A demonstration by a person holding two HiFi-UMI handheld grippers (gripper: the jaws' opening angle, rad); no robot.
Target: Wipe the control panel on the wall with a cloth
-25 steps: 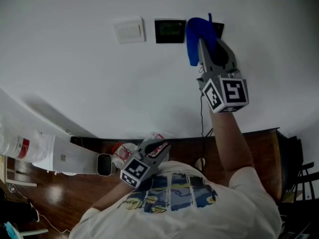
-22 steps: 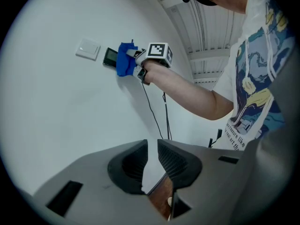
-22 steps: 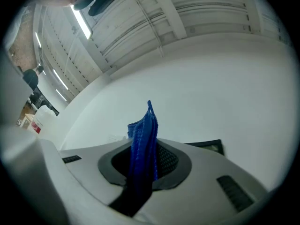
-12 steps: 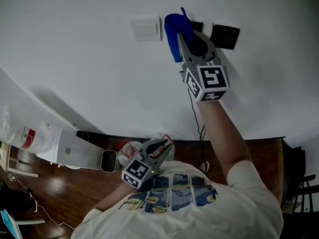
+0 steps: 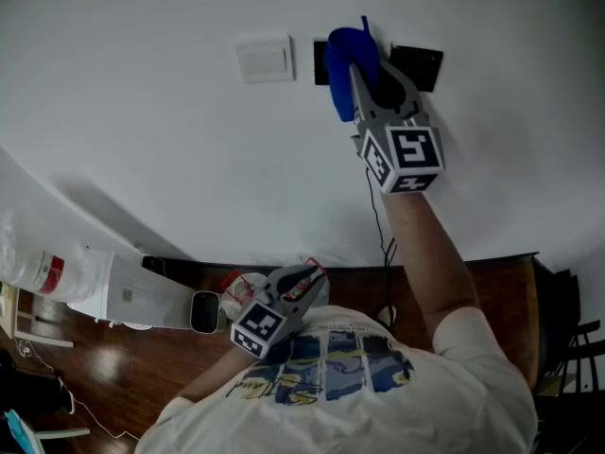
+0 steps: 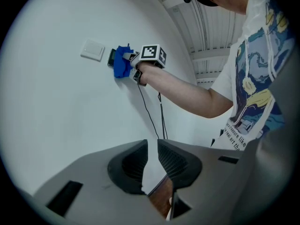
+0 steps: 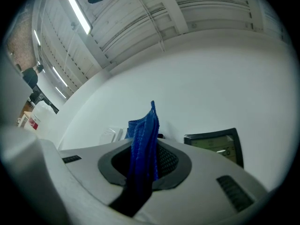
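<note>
High on the white wall, my right gripper (image 5: 362,72) is shut on a blue cloth (image 5: 341,67) and presses it against a black control panel (image 5: 319,62), covering most of it. A second black panel (image 5: 422,65) is bare just to the right. In the right gripper view the cloth (image 7: 144,146) stands up between the jaws, with that lit panel (image 7: 216,143) at its right. My left gripper (image 5: 302,279) hangs low by the person's chest; in its own view the left gripper (image 6: 152,162) is shut on nothing, and the cloth (image 6: 122,67) is far off.
A white switch plate (image 5: 264,59) sits left of the panels. A thin black cable (image 5: 379,218) runs down the wall to a dark wooden top (image 5: 492,287). A white appliance (image 5: 142,296) and a plastic bag (image 5: 38,265) lie at lower left.
The right gripper carried the cloth leftward off the right-hand panel onto the middle panel, then eased slightly back right. The left gripper has stayed where it was.
</note>
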